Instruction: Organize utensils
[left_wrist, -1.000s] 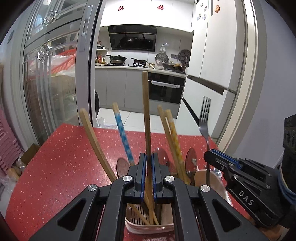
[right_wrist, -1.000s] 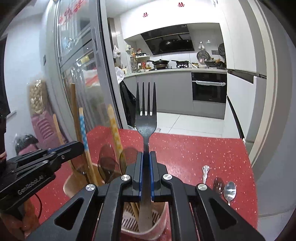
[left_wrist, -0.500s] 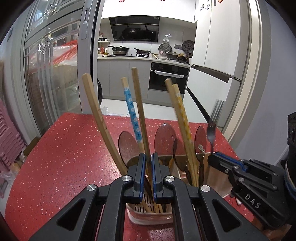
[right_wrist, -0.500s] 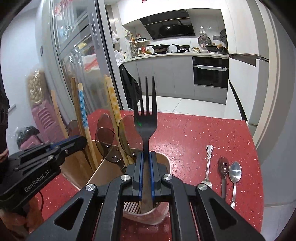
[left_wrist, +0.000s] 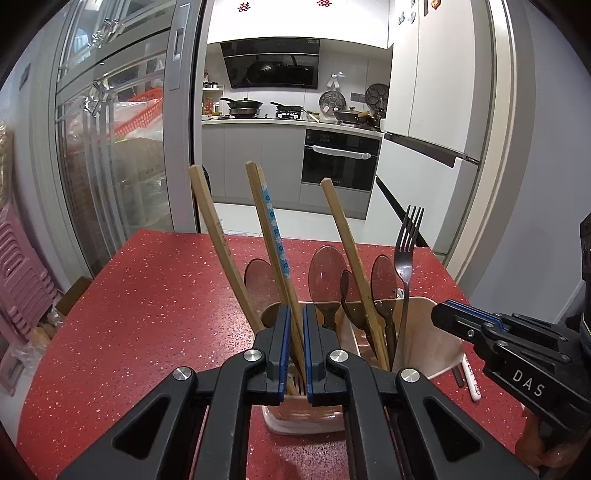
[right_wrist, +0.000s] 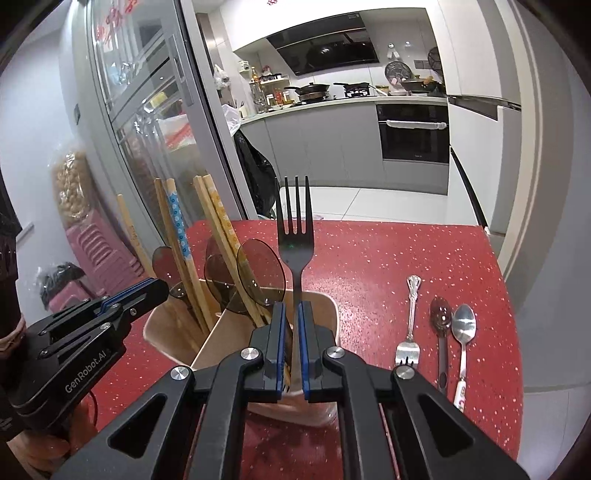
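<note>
The dark fork (right_wrist: 295, 236) was gripped by its handle in the right gripper (right_wrist: 290, 345), long axis upright, tines up, directly over the holder (right_wrist: 325, 306). A chopstick pair (left_wrist: 275, 236) was clamped in the left gripper (left_wrist: 294, 345). The handle ends inside the holder were hidden. Farther right, a silver fork (right_wrist: 410, 321) and two spoons (right_wrist: 452, 325) lay on the red table (right_wrist: 388, 258)

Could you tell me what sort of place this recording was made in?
Most likely a home kitchen and dining area: a built-in oven, pans on a hob beneath a range hood, and a red speckled table bearing a utensil holder.
</note>
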